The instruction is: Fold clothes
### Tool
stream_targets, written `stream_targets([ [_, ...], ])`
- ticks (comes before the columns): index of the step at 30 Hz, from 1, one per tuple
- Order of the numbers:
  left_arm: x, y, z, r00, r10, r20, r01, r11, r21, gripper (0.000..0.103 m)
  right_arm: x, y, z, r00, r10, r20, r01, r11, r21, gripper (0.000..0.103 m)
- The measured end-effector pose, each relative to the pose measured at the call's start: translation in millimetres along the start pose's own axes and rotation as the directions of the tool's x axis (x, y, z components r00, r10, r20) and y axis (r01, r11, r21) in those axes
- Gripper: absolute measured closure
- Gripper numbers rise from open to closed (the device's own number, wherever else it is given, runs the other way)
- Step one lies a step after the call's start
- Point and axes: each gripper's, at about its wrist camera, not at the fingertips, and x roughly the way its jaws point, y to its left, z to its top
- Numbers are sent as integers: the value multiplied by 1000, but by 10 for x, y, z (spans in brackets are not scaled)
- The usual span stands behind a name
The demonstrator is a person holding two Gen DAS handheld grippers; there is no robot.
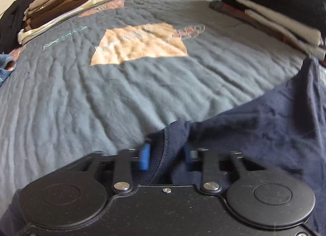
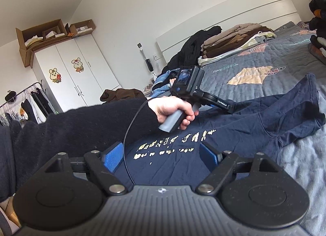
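The navy shirt (image 2: 234, 121) is soft matt cloth, the quilt (image 1: 101, 97) puckered stitched fabric, the gripper (image 2: 162, 155) matt black plastic with ribbed blue pads (image 2: 111, 159).

The navy shirt (image 2: 234, 134) carries cracked pale-yellow lettering. It lies on a grey-blue quilted bedspread (image 1: 101, 97) with a tan patch (image 1: 138, 44). Far left, the folded pile (image 1: 67, 5) runs beige to dark brown.

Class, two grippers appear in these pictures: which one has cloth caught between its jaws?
The left gripper: its jaws pinch the navy shirt's ribbed edge. The right gripper stands open above the shirt's print, gripping nothing.
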Motion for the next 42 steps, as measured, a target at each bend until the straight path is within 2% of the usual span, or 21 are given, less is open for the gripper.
stream_targets([
  [4,-86,-36,78,993,40,114,-38,999,-23,94,-48,-23,21,1000,-9,21,9,1000,12,22],
  [8,-29,-96,187,988,77,134,-75,997,-18,93,-82,-34,40,999,-15,37,15,1000,17,22],
  [11,39,-226,159,986,146,86,-151,986,65,78,-80,-34,39,999,-19,40,18,1000,13,22],
  [13,-106,-230,115,980,169,101,-177,981,74,52,-84,-51,37,999,-23,37,22,1000,12,22],
  [17,-826,-97,-120,966,167,200,-165,986,-26,43,-97,-103,41,999,-35,28,35,999,15,22],
  [20,-1496,-171,-555,963,129,235,-98,985,-139,35,-78,-135,29,999,-43,10,43,999,22,22],
  [21,-1712,-231,-757,965,113,238,-67,979,-192,30,-43,-145,10,999,-38,-12,38,999,27,21],
  [22,-1914,-297,-983,963,102,251,-37,967,-252,30,-4,-146,-18,999,-31,-35,32,999,27,21],
  [25,-2435,-530,-1717,957,95,273,38,894,-446,30,136,-90,-195,992,-27,-127,30,999,25,20],
  [27,-2726,-719,-2144,959,116,258,35,856,-515,30,233,-39,-329,980,-28,-198,33,999,23,20],
  [28,-2857,-832,-2326,961,139,241,10,849,-529,30,261,20,-405,973,-49,-227,48,999,-10,20],
  [30,-3044,-1054,-2598,963,183,196,-61,861,-505,29,254,152,-595,952,-118,-284,102,992,-73,20],
  [32,-3198,-1261,-2841,963,225,151,-127,866,-483,28,221,255,-780,921,-187,-341,148,979,-138,20],
  [35,-3284,-1443,-3101,966,240,98,-166,862,-479,27,68,384,-1097,888,-230,-397,162,967,-197,20],
  [38,-3306,-1492,-3394,972,234,23,-188,832,-522,24,-227,460,-1353,874,-299,-383,192,937,-293,20],
  [40,-3354,-1566,-3628,967,253,17,-210,838,-504,24,-447,463,-1406,850,-350,-394,227,918,-325,20],
  [41,-3379,-1631,-3681,960,280,10,-245,857,-454,24,-561,435,-1401,839,-370,-398,253,914,-318,20],
  [42,-3412,-1651,-3703,956,293,-1,-266,864,-428,23,-674,402,-1397,833,-383,-400,272,912,-308,20],
])
